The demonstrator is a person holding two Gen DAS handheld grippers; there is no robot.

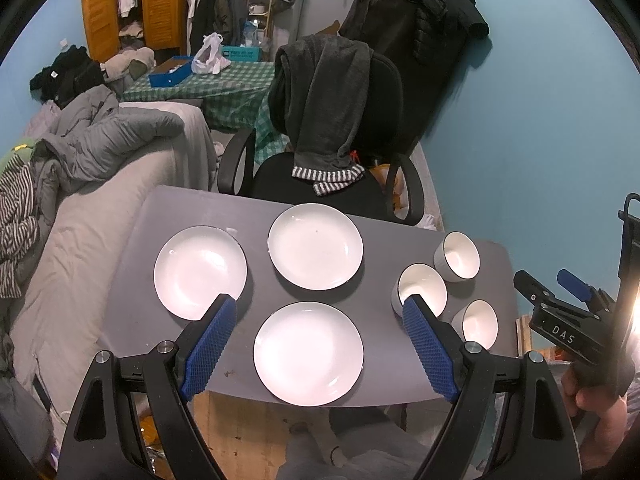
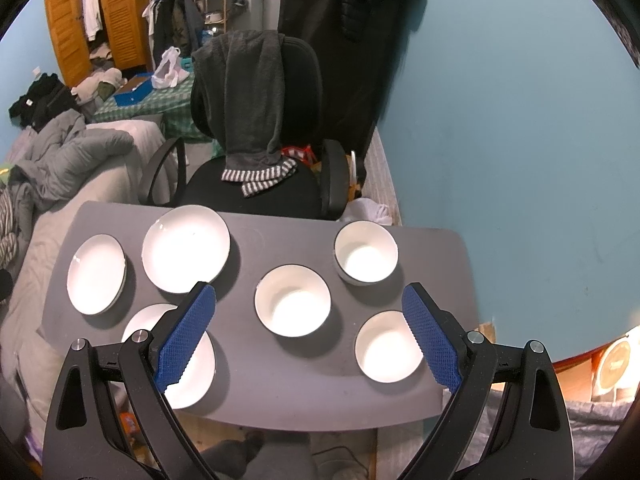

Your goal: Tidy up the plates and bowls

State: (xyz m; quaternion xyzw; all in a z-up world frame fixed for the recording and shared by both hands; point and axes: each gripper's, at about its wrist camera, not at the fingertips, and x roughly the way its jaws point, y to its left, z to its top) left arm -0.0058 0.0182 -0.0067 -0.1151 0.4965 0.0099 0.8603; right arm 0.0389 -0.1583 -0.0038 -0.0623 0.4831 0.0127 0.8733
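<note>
- Nothing stacked yet: three plates and three bowls lie apart on the grey table (image 1: 132, 320), none touching.
- Plates in the left wrist view: left plate (image 1: 200, 272) at centre left, far plate (image 1: 315, 246) at centre, near plate (image 1: 309, 353) low centre, close to the table's near edge.
- Bowls at the right of that view: far bowl (image 1: 458, 256), middle bowl (image 1: 423, 289), near bowl (image 1: 478, 324); in the right wrist view, spread over centre and lower right.
- Left gripper (image 1: 320, 308) spread wide and empty, hovering over the near plate.
- Right gripper (image 2: 308, 300) likewise spread and empty, framing the middle bowl (image 2: 293, 301); also seen at the left view's right edge, held by a hand (image 1: 596, 400).
- Step in hand, judging by this: the opening approach, before any first grasp.
- Next move likely calls for lowering one jaw over a rim, pinching it, then lifting onto a like piece.
- Plates lie flat, so need a shallow, angled entry; bowl walls offer easier purchase.
</note>
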